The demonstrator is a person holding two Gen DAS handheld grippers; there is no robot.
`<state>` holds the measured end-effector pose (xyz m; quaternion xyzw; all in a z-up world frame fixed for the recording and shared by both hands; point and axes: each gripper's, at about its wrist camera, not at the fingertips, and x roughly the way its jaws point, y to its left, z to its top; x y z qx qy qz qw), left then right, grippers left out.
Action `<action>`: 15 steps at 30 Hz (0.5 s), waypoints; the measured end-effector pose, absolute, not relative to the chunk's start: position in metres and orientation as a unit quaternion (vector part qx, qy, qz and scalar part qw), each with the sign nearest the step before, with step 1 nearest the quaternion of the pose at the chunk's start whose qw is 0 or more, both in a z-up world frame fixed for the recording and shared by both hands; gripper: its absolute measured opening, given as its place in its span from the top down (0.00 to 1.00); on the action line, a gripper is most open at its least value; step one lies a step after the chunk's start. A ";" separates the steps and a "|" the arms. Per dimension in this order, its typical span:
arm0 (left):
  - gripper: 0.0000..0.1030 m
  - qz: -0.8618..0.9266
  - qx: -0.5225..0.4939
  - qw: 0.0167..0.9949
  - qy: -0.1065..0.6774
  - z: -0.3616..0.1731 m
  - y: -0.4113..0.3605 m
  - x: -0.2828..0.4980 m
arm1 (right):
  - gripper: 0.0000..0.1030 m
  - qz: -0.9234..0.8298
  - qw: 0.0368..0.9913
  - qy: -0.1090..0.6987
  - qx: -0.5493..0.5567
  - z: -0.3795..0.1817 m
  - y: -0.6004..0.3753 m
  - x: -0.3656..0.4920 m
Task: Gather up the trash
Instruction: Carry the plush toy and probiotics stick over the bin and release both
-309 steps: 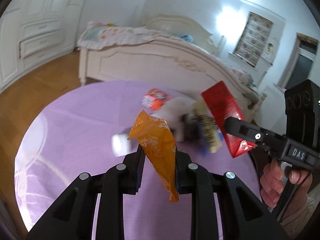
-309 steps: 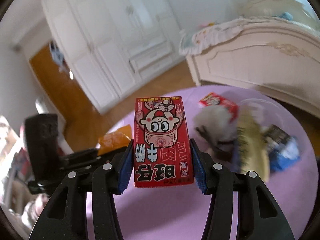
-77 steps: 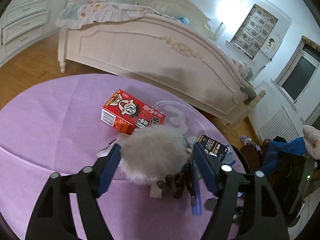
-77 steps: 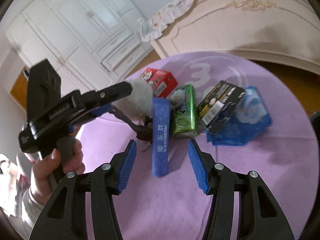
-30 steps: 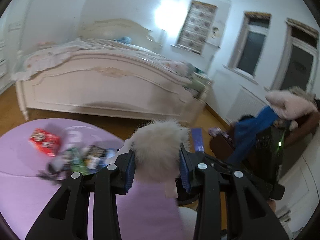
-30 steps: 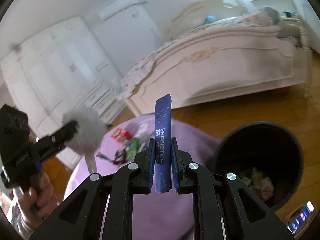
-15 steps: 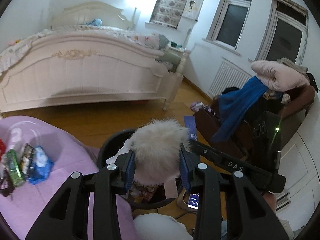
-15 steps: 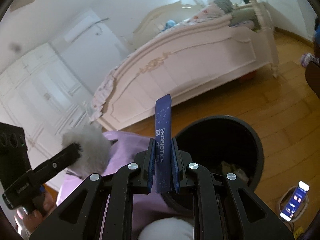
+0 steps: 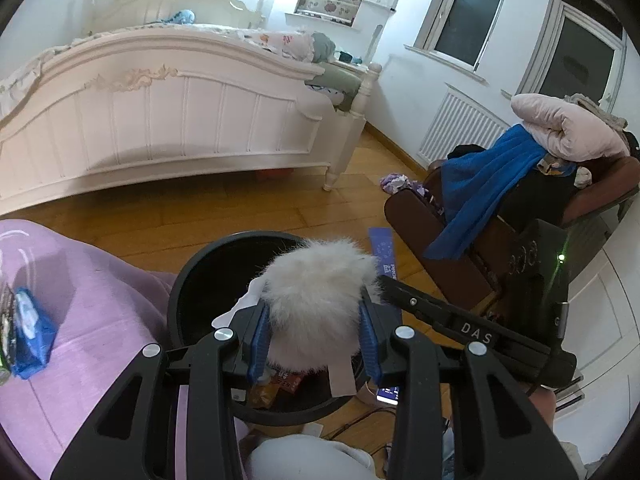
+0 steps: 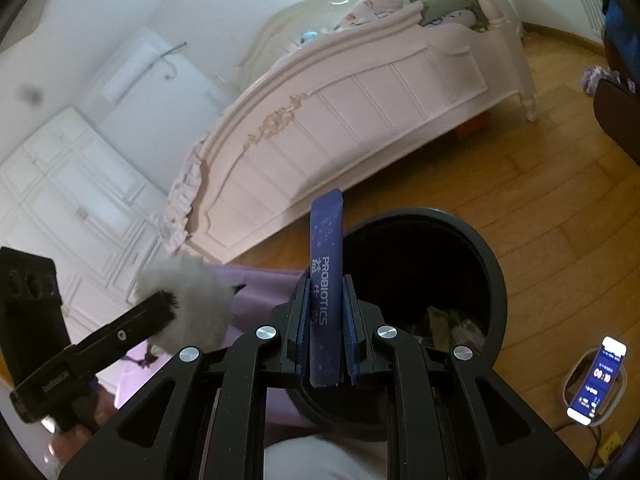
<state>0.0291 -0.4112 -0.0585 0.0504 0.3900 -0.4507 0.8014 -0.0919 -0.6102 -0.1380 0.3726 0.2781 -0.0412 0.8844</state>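
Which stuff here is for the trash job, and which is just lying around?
For the job:
- fluffy white ball, held in the left gripper
- blue probiotics stick, held in the right gripper
- black bin

Just lying around:
- phone
- bed
- blue towel

Ten seconds earlier the left gripper (image 9: 314, 344) carried an orange packet and the right gripper (image 10: 326, 336) a red carton over the purple surface (image 9: 100, 320). Since then they took up the white fluffy ball (image 9: 316, 300) and the blue probiotics stick (image 10: 326, 280), swung away and came down over the black bin (image 10: 472, 248).
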 end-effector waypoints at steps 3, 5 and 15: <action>0.63 -0.451 0.054 0.799 0.395 -0.064 -0.418 0.030 | 0.84 -0.043 0.882 0.281 0.377 -0.144 -0.613 -0.090; 0.63 -0.451 0.056 0.797 0.397 -0.067 -0.421 0.033 | 0.84 -0.044 0.880 0.283 0.379 -0.147 -0.615 -0.089; 0.25 -0.438 0.072 0.811 0.382 -0.066 -0.427 0.032 | 0.36 -0.060 0.873 0.270 0.402 -0.151 -0.622 -0.093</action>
